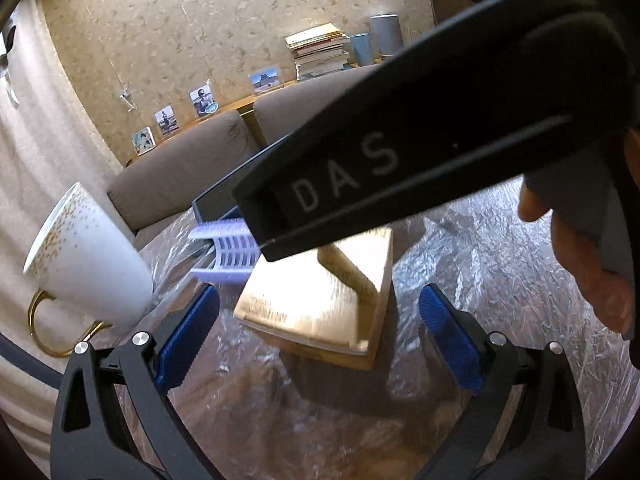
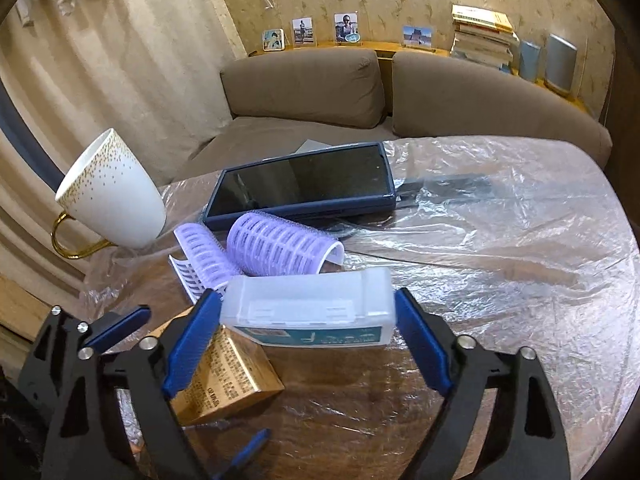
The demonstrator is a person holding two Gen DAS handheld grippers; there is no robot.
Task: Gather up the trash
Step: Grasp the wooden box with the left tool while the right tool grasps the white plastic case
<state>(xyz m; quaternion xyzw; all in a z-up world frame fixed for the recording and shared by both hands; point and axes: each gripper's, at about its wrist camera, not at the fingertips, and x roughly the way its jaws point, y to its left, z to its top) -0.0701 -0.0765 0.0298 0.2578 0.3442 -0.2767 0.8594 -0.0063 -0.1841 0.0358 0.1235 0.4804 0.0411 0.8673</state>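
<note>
Your right gripper [image 2: 308,332] stands with its blue ribbed pads spread to either side of the translucent white plastic case with a teal label [image 2: 308,308]; its long axis runs straight across the gap between the pads — whether they touch its short ends cannot be told, and the case appears to rest partly on the shiny gold cardboard box [image 2: 228,376]. Your left gripper [image 1: 320,336] is spread wide and holds nothing; the gold box [image 1: 320,296] lies directly ahead of it, between the pads but apart from both, one corner pointing toward the camera. By my judgement the right is the nearer to a grasp. The case is hard and smooth, likely slippery; the box is glossy with sharp edges. Both sit on crinkled clear plastic sheeting over the round brown table [image 2: 520,264], near two lilac ribbed hair rollers [image 2: 280,246], a dark blue tablet [image 2: 304,188] and a white gold-speckled mug [image 2: 112,196].
</note>
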